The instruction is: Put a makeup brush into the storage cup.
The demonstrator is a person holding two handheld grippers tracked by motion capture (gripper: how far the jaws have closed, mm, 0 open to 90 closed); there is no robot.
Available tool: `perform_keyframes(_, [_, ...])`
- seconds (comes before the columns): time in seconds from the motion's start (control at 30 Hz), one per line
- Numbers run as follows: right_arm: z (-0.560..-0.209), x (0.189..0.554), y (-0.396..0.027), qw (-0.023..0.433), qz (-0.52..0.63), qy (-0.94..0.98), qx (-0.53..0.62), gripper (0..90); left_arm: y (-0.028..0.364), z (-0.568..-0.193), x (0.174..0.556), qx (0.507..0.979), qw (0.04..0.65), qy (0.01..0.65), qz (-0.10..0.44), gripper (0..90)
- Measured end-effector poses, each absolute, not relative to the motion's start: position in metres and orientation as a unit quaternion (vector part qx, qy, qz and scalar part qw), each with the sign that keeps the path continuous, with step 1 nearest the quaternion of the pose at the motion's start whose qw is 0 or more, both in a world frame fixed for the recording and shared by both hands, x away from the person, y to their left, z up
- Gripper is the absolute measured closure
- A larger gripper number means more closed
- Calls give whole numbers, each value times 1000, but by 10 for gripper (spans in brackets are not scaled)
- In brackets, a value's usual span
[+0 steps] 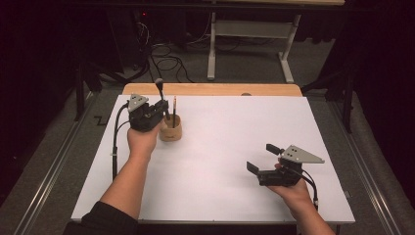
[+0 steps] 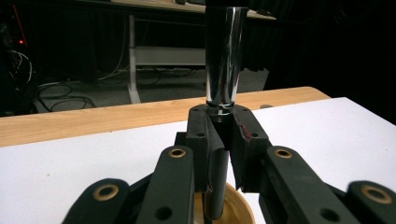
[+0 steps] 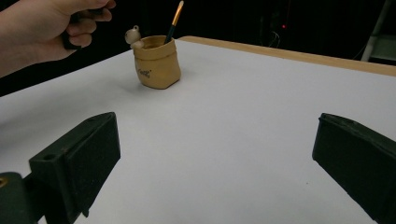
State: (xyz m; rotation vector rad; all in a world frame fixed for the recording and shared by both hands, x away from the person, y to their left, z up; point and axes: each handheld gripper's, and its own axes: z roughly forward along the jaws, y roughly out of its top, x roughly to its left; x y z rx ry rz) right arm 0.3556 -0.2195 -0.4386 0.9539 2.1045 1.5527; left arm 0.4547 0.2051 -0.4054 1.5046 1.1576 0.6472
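Note:
My left gripper is shut on a brush with a dark handle and a shiny silver ferrule. The brush stands upright. Its lower end points down into the mouth of a tan sack-shaped cup, whose rim lies just under the jaws. A pencil stands in the cup with its tip up. At the front right, my right gripper is open and faces the cup across the white sheet. Nothing is between its jaws in the right gripper view, where that gripper stands wide.
A white sheet covers the wooden table, whose far edge shows as a bare strip. A small figure sits on the cup's rim. Beyond the table are floor cables and a white desk frame.

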Motion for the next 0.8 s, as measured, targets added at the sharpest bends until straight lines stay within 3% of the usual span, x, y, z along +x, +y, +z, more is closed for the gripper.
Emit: perform_keyframes(0.8, [-440,356,-218,175,547,748,333,24,216,-422,461,634,518,507,270,788])
